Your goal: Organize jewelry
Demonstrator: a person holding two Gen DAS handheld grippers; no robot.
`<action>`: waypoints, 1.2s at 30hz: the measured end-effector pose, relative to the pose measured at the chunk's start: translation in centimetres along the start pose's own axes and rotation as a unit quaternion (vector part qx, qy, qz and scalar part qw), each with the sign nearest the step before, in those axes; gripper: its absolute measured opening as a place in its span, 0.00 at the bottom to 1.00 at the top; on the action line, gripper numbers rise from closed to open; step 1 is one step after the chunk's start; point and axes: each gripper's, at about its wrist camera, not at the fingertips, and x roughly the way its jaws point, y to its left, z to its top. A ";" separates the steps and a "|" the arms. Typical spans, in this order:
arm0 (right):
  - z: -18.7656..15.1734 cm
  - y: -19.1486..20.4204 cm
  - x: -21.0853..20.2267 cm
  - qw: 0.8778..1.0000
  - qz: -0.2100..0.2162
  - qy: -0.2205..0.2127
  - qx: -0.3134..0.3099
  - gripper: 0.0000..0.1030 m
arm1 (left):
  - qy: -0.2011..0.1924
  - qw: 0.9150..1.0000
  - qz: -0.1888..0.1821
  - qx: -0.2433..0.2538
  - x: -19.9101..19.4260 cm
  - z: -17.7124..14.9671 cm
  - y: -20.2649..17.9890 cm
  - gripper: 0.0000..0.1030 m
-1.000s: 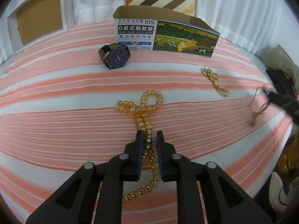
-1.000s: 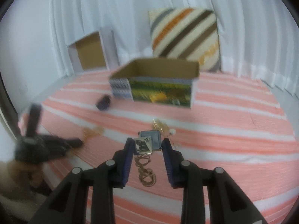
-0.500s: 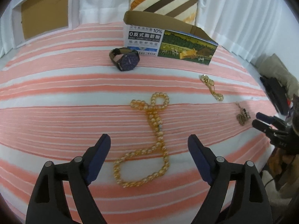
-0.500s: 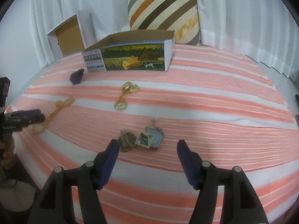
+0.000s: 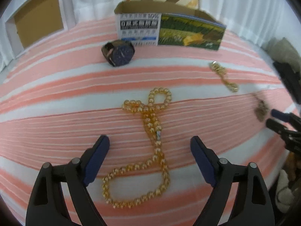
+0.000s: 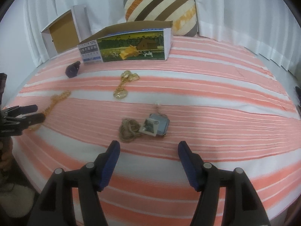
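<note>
Striped cloth [image 5: 56,86]: pink and white bands cover the whole surface; all the jewelry lies on it.
Striped cushion [image 6: 160,5]: stands against the white curtain at the far side, behind the printed box.
Printed box [image 6: 131,45]: open-topped carton with a farm picture on its long side, at the far middle of the cloth.
Plain box [image 6: 62,33]: white outside, brown inside, tipped on its side at the far left, its opening facing the camera.
Left gripper [image 5: 149,145]: jaws wide but closing slightly; the bead necklace lies on the cloth between the blue pads, touched by neither.
Right gripper [image 6: 148,149]: jaws spread wide and empty, poised just near of the cord pendant, not touching it.
Bead necklace [image 5: 150,116]: amber beads, loose on the cloth at the near left; a small loop at its far end, a larger loop at its near end, a silver clasp midway.
Wristwatch [image 5: 118,53]: dark face and dark strap, resting just near of the printed box's left corner.
Cord pendant [image 6: 148,127]: coiled brown cord with small square cards, near middle of the cloth.
Gold chain [image 6: 125,83]: between the printed box and the cord pendant, apart from both.
</note>
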 end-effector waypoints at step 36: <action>5.6 -0.1 -5.9 0.996 0.043 -0.072 0.025 0.18 | -0.096 0.985 -0.112 -0.089 -10.2 5.1 3.1 0.05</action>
